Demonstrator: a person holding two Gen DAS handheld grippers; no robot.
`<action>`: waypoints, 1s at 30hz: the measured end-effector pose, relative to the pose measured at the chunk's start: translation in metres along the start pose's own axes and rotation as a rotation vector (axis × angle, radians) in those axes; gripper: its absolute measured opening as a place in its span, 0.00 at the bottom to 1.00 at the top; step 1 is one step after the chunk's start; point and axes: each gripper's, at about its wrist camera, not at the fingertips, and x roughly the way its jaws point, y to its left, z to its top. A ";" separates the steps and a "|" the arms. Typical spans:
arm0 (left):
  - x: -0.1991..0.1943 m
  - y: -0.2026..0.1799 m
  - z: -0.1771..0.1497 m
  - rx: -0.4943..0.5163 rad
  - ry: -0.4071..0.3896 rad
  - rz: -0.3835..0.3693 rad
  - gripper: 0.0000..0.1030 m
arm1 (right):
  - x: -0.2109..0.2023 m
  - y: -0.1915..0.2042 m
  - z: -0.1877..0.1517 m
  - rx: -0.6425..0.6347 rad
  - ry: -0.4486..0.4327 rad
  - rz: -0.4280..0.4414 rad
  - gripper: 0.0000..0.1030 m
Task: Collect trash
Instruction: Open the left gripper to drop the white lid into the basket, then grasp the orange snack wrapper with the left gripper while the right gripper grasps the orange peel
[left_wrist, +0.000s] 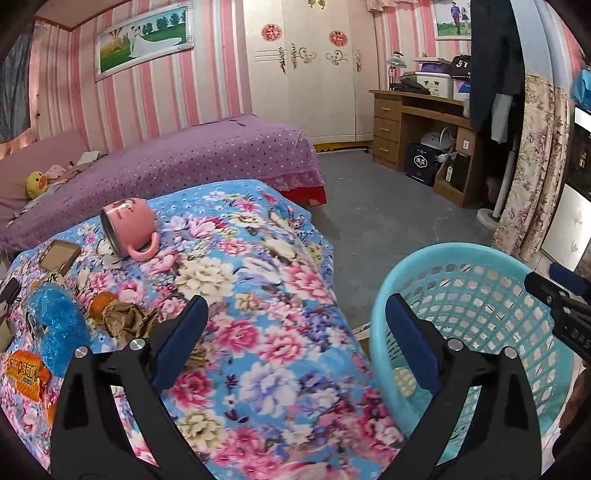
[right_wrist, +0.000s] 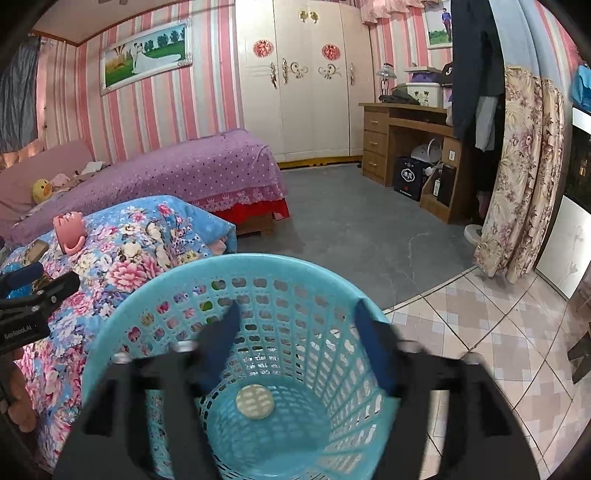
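blue basket (right_wrist: 236, 273), pale round disc (right_wrist: 255, 401) inside

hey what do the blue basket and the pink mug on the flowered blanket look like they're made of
The basket looks like molded plastic: light blue, matte, its walls a grid of punched holes. The mug, lying on its side, seems to have a glossy pink shell, perhaps plastic, with a shiny metallic rim and lining, likely steel. I can't be sure.

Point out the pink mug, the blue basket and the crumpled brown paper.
pink mug (left_wrist: 129, 221), left wrist view, on its side wall.
blue basket (right_wrist: 258, 267), right wrist view, on the far rim.
crumpled brown paper (left_wrist: 127, 317), left wrist view, on its middle folds.
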 end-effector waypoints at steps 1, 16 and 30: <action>0.000 0.003 -0.001 -0.006 0.002 -0.001 0.91 | -0.001 0.000 0.000 0.001 0.000 -0.003 0.66; -0.050 0.107 -0.012 -0.078 -0.006 0.061 0.93 | -0.036 0.066 0.017 -0.043 -0.103 -0.031 0.88; -0.103 0.300 -0.066 -0.140 0.036 0.346 0.95 | -0.049 0.255 -0.006 -0.170 -0.051 0.263 0.88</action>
